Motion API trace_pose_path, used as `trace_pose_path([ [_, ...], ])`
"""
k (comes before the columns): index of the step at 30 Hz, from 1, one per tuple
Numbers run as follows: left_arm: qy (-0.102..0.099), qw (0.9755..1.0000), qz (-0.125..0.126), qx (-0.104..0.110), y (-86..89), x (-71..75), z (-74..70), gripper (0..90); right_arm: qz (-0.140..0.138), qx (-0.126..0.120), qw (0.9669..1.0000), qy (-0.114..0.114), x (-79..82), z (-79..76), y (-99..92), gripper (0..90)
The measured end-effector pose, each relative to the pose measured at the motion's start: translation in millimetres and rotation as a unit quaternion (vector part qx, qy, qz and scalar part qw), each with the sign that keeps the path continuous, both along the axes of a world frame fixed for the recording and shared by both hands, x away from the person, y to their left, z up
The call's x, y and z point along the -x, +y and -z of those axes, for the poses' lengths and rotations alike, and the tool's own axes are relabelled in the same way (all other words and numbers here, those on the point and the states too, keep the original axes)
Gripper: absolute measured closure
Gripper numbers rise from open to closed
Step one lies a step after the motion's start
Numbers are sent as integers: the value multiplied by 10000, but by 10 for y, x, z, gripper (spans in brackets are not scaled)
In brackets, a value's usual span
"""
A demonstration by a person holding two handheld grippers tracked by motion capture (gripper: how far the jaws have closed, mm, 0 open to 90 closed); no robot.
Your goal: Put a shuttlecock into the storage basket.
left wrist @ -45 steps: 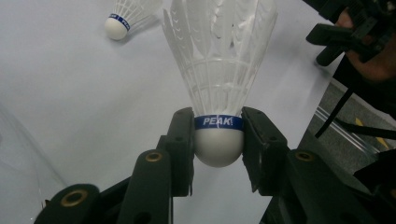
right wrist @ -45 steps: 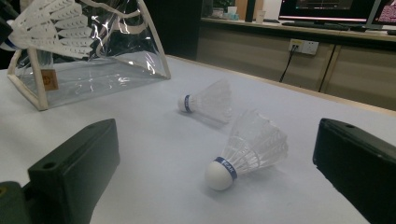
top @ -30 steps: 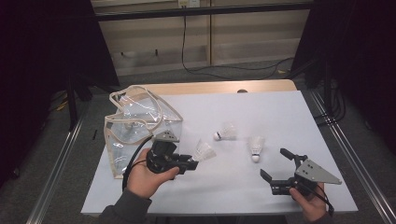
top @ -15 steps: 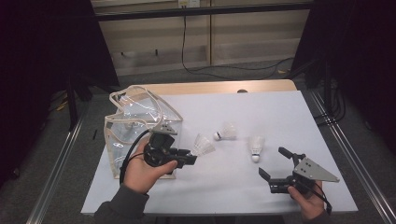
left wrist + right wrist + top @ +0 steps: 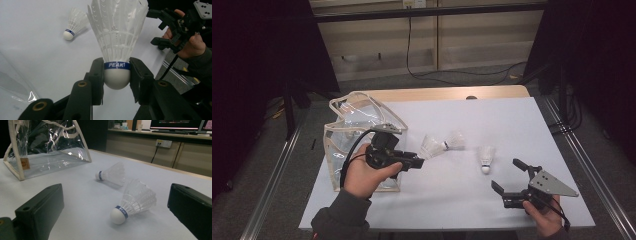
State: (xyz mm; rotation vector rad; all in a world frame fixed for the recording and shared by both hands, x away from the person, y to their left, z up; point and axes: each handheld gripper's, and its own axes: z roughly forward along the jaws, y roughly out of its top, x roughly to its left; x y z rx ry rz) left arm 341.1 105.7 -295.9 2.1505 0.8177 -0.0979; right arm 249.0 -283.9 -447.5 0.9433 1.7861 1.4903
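Held shuttlecock [image 5: 117,47]: cork pinched between the jaws of my left tool [image 5: 412,162], blue band just above the pads, feather skirt pointing away from the tool. In the high view its long axis runs toward 2 o'clock, cork end at the tool, clear of the counter [image 5: 492,120].

Clear bag [image 5: 357,135]: sits at about 9 o'clock from the held shuttlecock, just beside my left hand [image 5: 362,175], mouth upward. I judge the coming move a swing back toward 9–10 o'clock and over the rim; the left hand is far the nearer one.

Two more shuttlecocks on the counter: one lying flat [image 5: 456,140] at 2 o'clock, just past the held one's skirt; one [image 5: 486,157] at 3 o'clock, cork toward me.

Right tool [image 5: 512,180]: jaws spread, nothing between them, low at 4 o'clock, well apart from the bag.

Versus a second ago: left tool and shuttlecock have lifted slightly and drawn closer to the bag; grip unchanged. Right tool unmoved.
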Motion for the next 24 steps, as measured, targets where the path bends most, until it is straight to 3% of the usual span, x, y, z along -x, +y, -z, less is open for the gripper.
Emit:
trace_pose_path([
  [24, -69, 9999, -74, -61, 26, -146, -276, 657, -46, -5, 10000, 6, 5, -1, 1, 3],
])
